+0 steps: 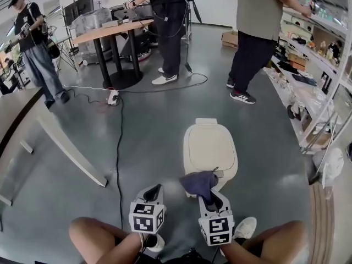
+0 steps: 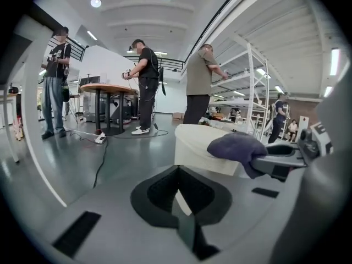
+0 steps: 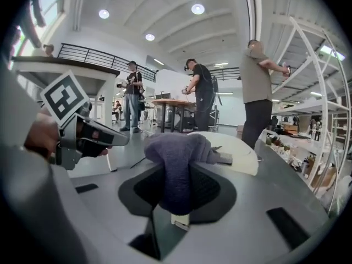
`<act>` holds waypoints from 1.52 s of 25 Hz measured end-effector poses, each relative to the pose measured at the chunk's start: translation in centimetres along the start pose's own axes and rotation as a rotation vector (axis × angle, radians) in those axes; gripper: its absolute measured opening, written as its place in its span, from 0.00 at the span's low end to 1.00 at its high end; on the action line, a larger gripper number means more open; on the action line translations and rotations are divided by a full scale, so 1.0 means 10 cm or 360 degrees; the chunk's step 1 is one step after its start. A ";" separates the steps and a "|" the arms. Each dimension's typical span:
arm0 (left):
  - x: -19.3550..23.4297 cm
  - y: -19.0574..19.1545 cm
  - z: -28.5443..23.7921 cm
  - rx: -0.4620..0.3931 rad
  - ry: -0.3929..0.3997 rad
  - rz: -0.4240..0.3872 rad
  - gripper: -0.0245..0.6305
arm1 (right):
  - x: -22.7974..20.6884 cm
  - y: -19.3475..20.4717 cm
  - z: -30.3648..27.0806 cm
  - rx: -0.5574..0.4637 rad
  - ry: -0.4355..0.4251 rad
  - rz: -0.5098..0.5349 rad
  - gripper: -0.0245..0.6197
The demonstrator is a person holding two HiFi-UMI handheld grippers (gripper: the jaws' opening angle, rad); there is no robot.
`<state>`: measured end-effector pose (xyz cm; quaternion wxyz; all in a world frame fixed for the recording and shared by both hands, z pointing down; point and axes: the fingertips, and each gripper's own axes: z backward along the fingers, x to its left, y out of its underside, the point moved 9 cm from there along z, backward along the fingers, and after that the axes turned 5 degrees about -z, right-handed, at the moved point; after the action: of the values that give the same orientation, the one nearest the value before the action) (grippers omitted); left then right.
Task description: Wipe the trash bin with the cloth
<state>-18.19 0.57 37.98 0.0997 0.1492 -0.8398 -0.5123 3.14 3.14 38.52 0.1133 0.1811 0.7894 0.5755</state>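
Grey polished floor filled the head view, with the cream trash bin (image 1: pixel 210 147) standing just ahead of both grippers. Held low, the right gripper (image 1: pixel 207 194) reached to the bin's near edge, where the dark blue cloth (image 1: pixel 199 182) was bunched. The left gripper (image 1: pixel 153 192) hovered beside it, apart from the bin. A black cable (image 1: pixel 117 147) ran across the floor on the left. In the left gripper view, the jaws were pressed together with nothing between them. In the right gripper view, the jaws pinched the cloth, which hung down between them in front of the bin's lid.

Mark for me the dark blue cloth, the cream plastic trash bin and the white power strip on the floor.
dark blue cloth (image 1: pixel 199 182): head view, bunched middle.
cream plastic trash bin (image 1: pixel 209 146): head view, lid centre.
white power strip (image 1: pixel 113 97): head view, its body.
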 end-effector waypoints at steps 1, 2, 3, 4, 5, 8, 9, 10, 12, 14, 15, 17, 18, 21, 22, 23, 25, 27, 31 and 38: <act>0.06 0.04 0.02 0.0015 -0.0030 -0.0001 0.04 | 0.08 0.00 -0.05 0.0016 -0.0028 0.0016 0.20; 0.12 0.07 0.04 0.0027 -0.0058 0.0001 0.04 | 0.15 0.01 -0.10 0.0038 -0.0059 0.0018 0.20; 0.17 0.09 0.05 0.0033 -0.0080 0.0009 0.04 | 0.21 0.02 -0.15 0.0065 -0.0091 0.0005 0.20; 0.21 0.10 0.05 0.0032 -0.0094 0.0021 0.04 | 0.26 0.04 -0.20 0.0090 -0.0121 -0.0013 0.20; 0.25 0.10 0.05 0.0027 -0.0102 0.0035 0.04 | 0.30 0.06 -0.24 0.0112 -0.0147 -0.0029 0.20; 0.31 0.13 0.05 0.0027 -0.0110 0.0070 0.04 | 0.45 0.10 -0.35 0.0169 -0.0211 -0.0051 0.20; 0.32 0.14 0.05 0.0030 -0.0110 0.0079 0.04 | 0.48 0.12 -0.39 0.0189 -0.0225 -0.0059 0.20; 0.34 0.14 0.05 0.0032 -0.0109 0.0089 0.04 | 0.51 0.13 -0.43 0.0211 -0.0235 -0.0070 0.20; 0.36 0.12 0.03 0.0030 -0.0107 0.0104 0.04 | 0.53 0.16 -0.51 0.0260 -0.0248 -0.0103 0.20; 0.36 0.09 0.01 0.0020 -0.0109 0.0103 0.04 | 0.53 0.20 -0.57 0.0310 -0.0260 -0.0138 0.20; 0.36 0.08 0.01 0.0015 -0.0108 0.0104 0.04 | 0.53 0.22 -0.60 0.0333 -0.0265 -0.0152 0.20; 0.36 0.07 -0.01 0.0010 -0.0101 0.0110 0.04 | 0.51 0.25 -0.63 0.0359 -0.0261 -0.0176 0.20; 0.36 0.08 -0.03 0.0012 -0.0098 0.0108 0.04 | 0.49 0.26 -0.65 0.0364 -0.0249 -0.0184 0.20; 0.33 0.09 -0.10 0.0033 -0.0081 0.0098 0.04 | 0.40 0.28 -0.68 0.0370 -0.0198 -0.0203 0.20; 0.31 0.09 -0.11 0.0039 -0.0074 0.0100 0.04 | 0.36 0.28 -0.68 0.0373 -0.0186 -0.0209 0.20; 0.29 0.08 -0.12 0.0043 -0.0068 0.0105 0.04 | 0.33 0.28 -0.68 0.0375 -0.0176 -0.0215 0.20; 0.25 0.06 -0.13 0.0042 -0.0055 0.0125 0.04 | 0.27 0.28 -0.68 0.0369 -0.0159 -0.0226 0.20; 0.20 0.03 -0.16 0.0035 -0.0038 0.0140 0.04 | 0.21 0.29 -0.68 0.0358 -0.0146 -0.0238 0.20; 0.07 -0.02 -0.25 0.0040 0.0007 0.0121 0.04 | 0.09 0.32 -0.64 0.0350 -0.0118 -0.0253 0.20; -0.08 0.04 -0.34 0.0103 0.0051 0.0069 0.04 | -0.14 0.36 -0.56 0.0354 -0.0046 -0.0272 0.20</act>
<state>-16.41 -1.79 39.86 0.1193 0.1425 -0.8572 -0.4803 2.84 -1.31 43.67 0.1526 0.1329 0.8592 0.4698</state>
